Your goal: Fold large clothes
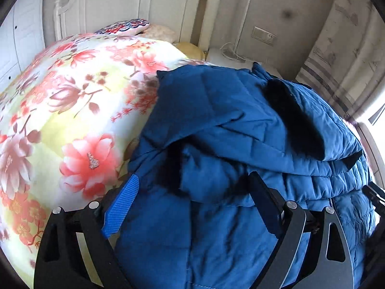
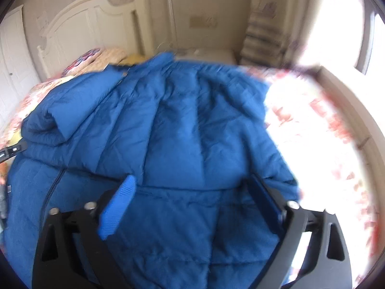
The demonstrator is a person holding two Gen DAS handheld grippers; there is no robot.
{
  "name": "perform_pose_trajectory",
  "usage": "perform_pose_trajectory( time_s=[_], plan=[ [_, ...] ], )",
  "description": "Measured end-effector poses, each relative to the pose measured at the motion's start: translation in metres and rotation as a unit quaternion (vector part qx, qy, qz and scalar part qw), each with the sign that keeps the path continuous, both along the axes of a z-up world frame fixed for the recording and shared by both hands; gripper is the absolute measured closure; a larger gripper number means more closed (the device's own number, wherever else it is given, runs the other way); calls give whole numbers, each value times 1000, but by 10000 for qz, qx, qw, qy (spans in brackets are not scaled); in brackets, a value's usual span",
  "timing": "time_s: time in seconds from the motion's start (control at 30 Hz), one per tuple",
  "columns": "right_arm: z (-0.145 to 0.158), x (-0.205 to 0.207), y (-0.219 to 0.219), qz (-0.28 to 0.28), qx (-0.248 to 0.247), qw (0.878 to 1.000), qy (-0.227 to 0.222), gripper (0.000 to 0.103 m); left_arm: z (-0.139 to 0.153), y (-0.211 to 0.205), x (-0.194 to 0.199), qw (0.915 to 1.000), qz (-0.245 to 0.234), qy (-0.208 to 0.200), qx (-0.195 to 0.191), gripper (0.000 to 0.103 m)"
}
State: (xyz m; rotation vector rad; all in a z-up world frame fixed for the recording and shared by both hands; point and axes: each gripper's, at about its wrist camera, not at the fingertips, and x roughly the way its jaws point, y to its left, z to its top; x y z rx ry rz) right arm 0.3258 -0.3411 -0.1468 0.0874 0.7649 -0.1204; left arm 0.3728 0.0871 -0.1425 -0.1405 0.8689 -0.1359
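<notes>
Blue padded jacket (image 1: 240,144) on floral quilt (image 1: 72,96), pillows (image 1: 125,25) beyond, white headboard (image 2: 79,24)

A white carved headboard (image 1: 134,4) stands against a scuffed pale wall (image 1: 288,7) that carries a socket plate (image 1: 264,36), with a white nightstand (image 1: 228,59) beside the bed. A floral quilt (image 1: 72,101) covers the mattress, and harsh daylight floods through the window (image 2: 370,43) on the right
</notes>
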Motion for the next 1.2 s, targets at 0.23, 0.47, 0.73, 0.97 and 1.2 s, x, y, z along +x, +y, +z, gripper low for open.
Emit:
perform_pose_trajectory(
  time_s=[0.23,0.47,0.73,0.97,1.2],
  plan=[
    [57,0,88,1177,-1075,9840,-797,16,-2,1,2,10000,17,44,39,15],
    [40,61,197,2451,-2227,9426,-430,17,-2,-2,3,9997,32,66,237,14],
    [22,86,227,2802,-2494,9265,-295,59,-7,-4,4,9980,-26,51,637,8],
    [86,45,85,1518,739,9768,-1315,86,-8,-3,6,9982,-30,49,598,8],
    [9,22,-70,-248,3282,9417,-692,41,-9,-2,6,9985,-26,52,548,8]
  ],
)
